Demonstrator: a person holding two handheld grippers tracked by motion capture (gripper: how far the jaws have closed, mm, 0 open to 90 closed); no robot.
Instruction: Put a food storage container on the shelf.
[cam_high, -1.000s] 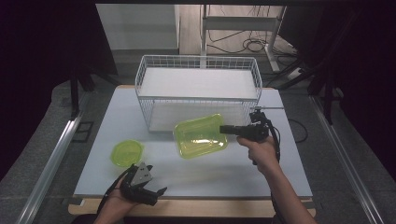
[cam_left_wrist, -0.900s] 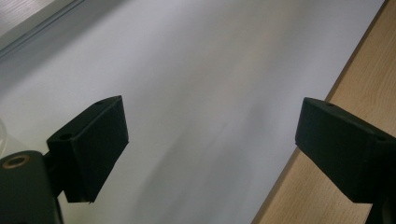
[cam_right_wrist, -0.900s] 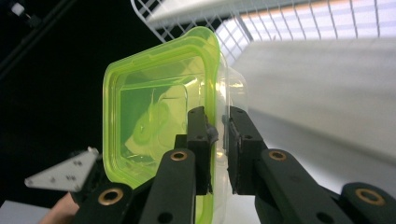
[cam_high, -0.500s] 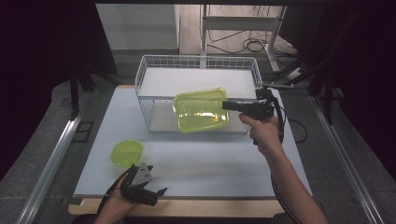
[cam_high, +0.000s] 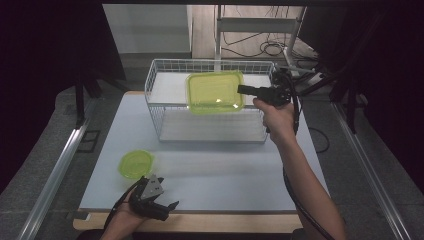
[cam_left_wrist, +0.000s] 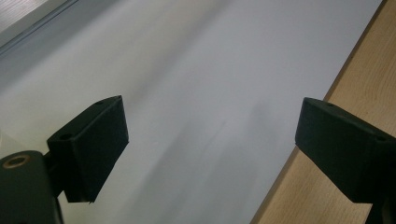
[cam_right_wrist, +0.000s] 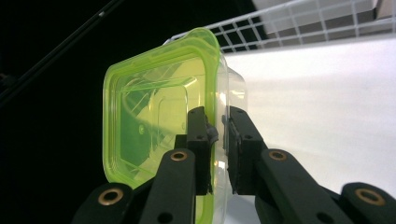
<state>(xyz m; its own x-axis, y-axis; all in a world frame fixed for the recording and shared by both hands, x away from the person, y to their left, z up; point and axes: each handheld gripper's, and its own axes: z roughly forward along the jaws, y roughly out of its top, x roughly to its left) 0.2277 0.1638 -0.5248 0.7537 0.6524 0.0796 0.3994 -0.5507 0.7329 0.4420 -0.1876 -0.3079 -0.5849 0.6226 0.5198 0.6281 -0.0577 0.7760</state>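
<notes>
One round lid (cam_high: 136, 163) on table (cam_high: 240, 170) | wire basket (cam_high: 210, 102) under held container (cam_high: 215, 92)

The translucent lime-green plastic container (cam_high: 215, 92) was glossy; the white wire basket (cam_high: 165, 102) beneath was coated metal; the black gripper jaws were matt.

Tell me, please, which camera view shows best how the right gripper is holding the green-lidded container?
The right gripper view: its jaws pinch the container's lidded rim close up. The high view shows the right gripper at the container's right edge, over the wire basket. The left gripper view faces bare table.
</notes>
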